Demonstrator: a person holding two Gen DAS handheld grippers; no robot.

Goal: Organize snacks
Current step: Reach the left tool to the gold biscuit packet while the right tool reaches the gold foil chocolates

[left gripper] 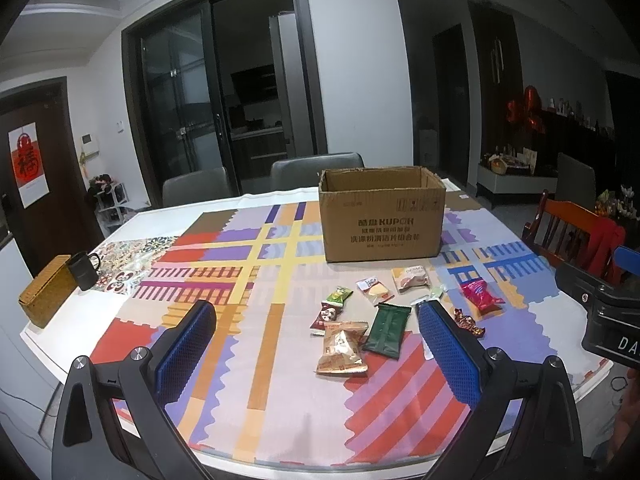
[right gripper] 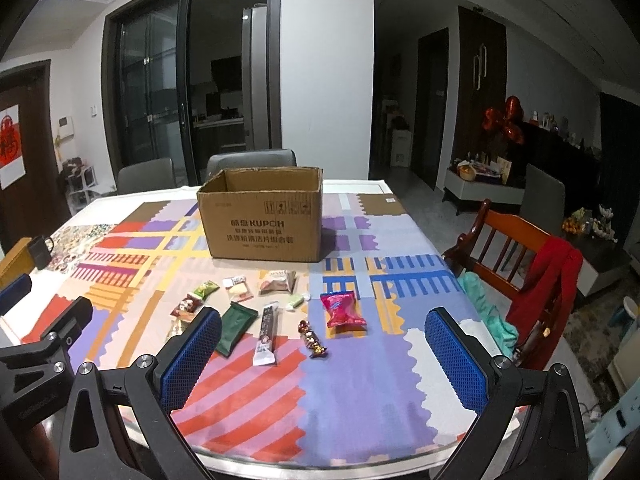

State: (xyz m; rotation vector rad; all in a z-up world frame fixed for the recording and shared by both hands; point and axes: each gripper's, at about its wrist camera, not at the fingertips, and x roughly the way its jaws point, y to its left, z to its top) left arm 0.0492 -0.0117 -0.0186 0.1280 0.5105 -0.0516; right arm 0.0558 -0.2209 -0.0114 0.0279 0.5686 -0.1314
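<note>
**Both grippers wide, snacks waiting before the box**

Jaws of the left gripper (left gripper: 316, 334) and right gripper (right gripper: 323, 340) gape, holding nothing, poised to choose. Beyond them, snacks (left gripper: 384, 308) lie scattered on the table (left gripper: 256, 360), none boxed. Farther stands the cardboard box (right gripper: 262, 220). Only the left view shows the tan packet (left gripper: 342, 348); only the right shows the white bar (right gripper: 267, 334) whole.

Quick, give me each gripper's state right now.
Left gripper: open, holding nothing.
Right gripper: open, holding nothing.
</note>
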